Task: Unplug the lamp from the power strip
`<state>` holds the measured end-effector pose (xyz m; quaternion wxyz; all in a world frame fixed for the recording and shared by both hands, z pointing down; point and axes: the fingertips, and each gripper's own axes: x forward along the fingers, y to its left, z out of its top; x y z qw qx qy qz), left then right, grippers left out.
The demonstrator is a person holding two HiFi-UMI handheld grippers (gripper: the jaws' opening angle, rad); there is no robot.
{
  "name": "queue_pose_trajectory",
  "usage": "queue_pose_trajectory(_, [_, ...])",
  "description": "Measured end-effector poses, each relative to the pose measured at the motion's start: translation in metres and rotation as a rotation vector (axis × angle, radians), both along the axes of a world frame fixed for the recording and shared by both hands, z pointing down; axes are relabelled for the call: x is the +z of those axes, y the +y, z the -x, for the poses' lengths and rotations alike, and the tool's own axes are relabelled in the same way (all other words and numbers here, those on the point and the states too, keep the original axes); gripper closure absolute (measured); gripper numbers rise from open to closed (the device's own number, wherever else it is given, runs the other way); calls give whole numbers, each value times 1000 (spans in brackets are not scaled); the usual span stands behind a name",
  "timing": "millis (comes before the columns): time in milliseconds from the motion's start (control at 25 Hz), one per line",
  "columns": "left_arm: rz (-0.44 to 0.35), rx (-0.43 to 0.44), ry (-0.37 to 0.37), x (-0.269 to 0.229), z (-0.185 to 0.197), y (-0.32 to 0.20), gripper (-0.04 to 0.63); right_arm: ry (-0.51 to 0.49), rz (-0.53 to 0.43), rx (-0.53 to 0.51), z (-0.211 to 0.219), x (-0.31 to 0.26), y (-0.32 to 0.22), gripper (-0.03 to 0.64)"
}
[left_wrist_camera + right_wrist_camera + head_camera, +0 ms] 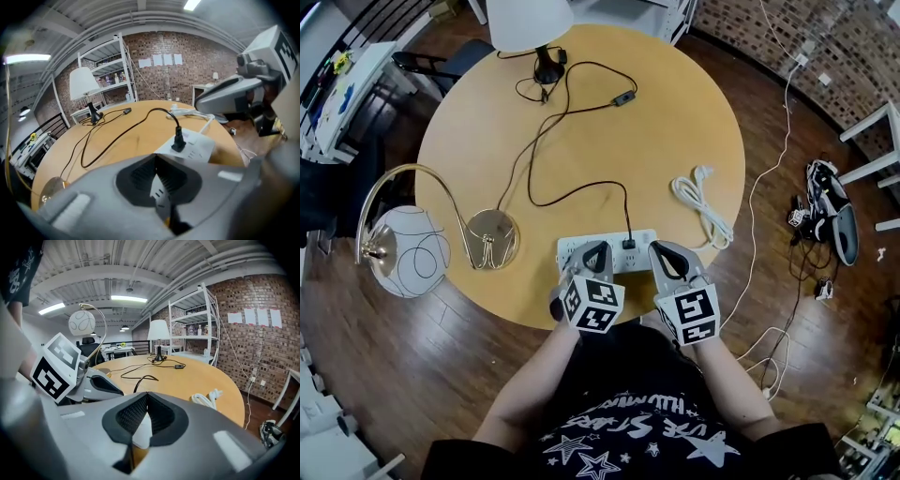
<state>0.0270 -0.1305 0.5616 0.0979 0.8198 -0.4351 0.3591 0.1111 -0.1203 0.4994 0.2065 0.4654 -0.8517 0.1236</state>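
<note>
A white power strip (609,250) lies near the front edge of the round wooden table (675,122). A black plug (628,244) sits in it, right of centre. Its black cord (553,122) runs past an inline switch (623,97) to the white-shaded lamp (530,23) at the far edge. My left gripper (596,253) is shut and empty over the strip's left part. In the left gripper view the plug (178,139) stands just ahead and to the right of the gripper (156,159). My right gripper (667,259) is shut with nothing in it, at the strip's right end.
A gold arc lamp has its base (492,239) on the table's left and its glass globe (411,251) hanging past the edge. A coiled white cable (703,202) lies right of the strip. Shoes (830,211) and cables lie on the floor at right.
</note>
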Motion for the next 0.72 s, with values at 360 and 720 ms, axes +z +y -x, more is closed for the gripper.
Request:
queue_pose_trajectory(360, [-39,48,-88,6,-6,2,592,44,93,-96,13,20,5,607])
queue_pose_trajectory(720, [-20,50,-70,6,-6,3,594,157,151,-250,40,36,4,453])
